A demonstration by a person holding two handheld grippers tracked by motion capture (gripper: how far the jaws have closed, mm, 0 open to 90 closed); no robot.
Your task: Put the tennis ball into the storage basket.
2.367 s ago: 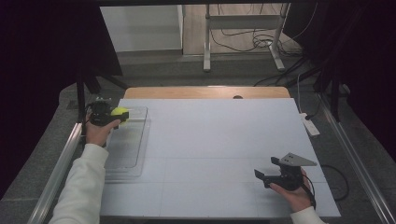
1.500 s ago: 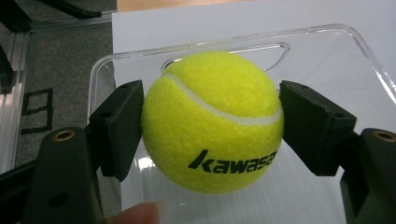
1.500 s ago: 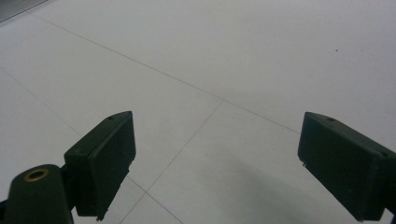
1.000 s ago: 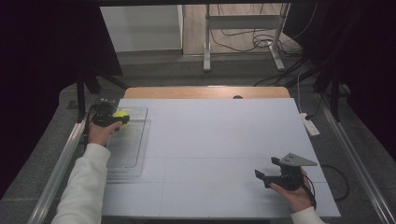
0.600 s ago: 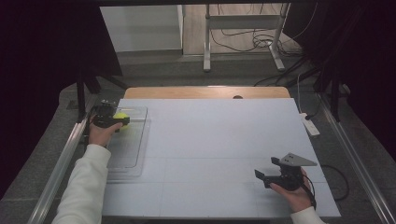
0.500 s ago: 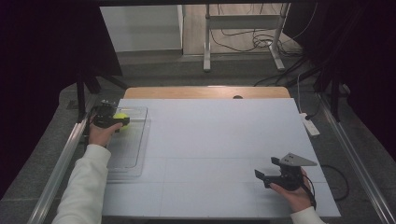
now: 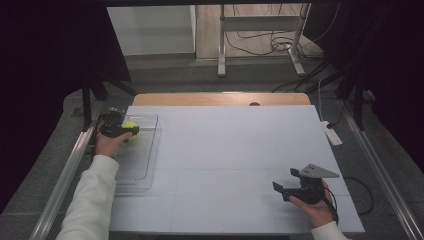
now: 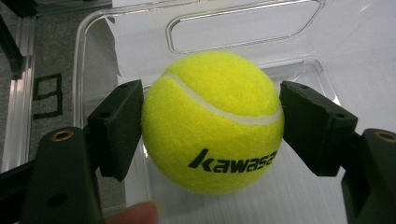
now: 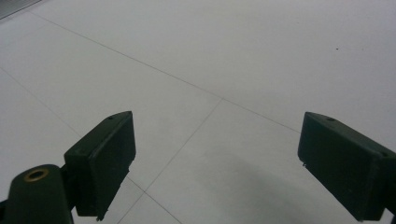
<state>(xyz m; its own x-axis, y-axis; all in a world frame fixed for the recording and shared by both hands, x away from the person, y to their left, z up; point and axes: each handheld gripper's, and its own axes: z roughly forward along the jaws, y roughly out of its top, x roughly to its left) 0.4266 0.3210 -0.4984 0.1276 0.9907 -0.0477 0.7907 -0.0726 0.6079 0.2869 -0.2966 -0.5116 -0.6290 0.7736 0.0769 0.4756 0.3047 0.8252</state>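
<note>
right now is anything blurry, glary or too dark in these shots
High view: the edges fall into near black, while the white table top is evenly lit and sharp. Left gripper view: the fuzzy yellow tennis ball is crisp; the clear plastic tray behind it shows bright reflections; a fingertip at the bottom edge is blurred. Right gripper view: the black tongs look soft and cast a faint shadow on the table.

A fuzzy yellow-green tennis ball (image 8: 212,122) with a white seam and black "kawasa" lettering sits at the table's ten o'clock, over a clear plastic tray (image 8: 243,23).
</note>
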